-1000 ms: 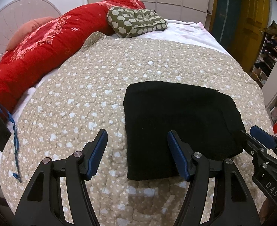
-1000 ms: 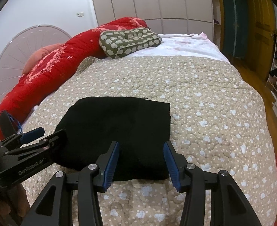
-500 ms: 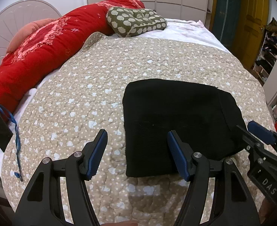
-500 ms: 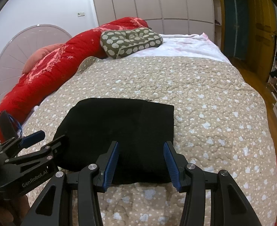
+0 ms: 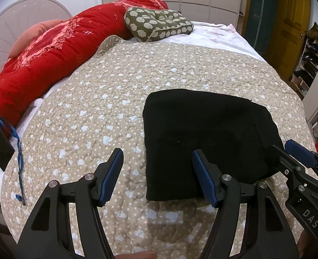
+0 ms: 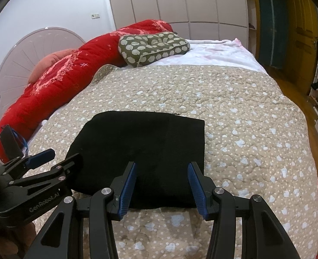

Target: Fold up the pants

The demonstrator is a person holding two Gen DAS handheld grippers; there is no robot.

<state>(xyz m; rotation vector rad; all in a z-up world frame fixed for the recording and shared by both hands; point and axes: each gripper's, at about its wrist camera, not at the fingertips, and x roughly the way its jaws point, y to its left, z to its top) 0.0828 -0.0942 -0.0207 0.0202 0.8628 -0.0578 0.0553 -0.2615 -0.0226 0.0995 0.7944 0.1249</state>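
The black knit pants (image 5: 204, 138), folded into a flat rectangular bundle, are lying on the beige quilted bedspread (image 5: 107, 108) dotted with white hearts that is covering the bed. The bundle is sitting toward the near edge of the bed, well apart from the bedding at the far end.

The left claw (image 5: 158, 176) is hanging above the bedspread with its blue-padded fingers (image 5: 112, 176) spread apart and nothing between them; its right finger is showing over the near left part of the pants, while the left one is over bare quilt. The right claw (image 6: 162, 186) is hovering over the near edge of the pants, its blue pads (image 6: 128, 188) also spread wide and pinching nothing. Whether either one is touching the fabric cannot be told. Each claw is appearing at the side of the other's view.

Along the left side of the bed a long red padded quilt (image 5: 44, 54) with pink patterning is lying rolled up. An olive-green cushion (image 6: 153, 47) printed with pale shapes is resting at its far end, on a white sheet (image 6: 219, 54).
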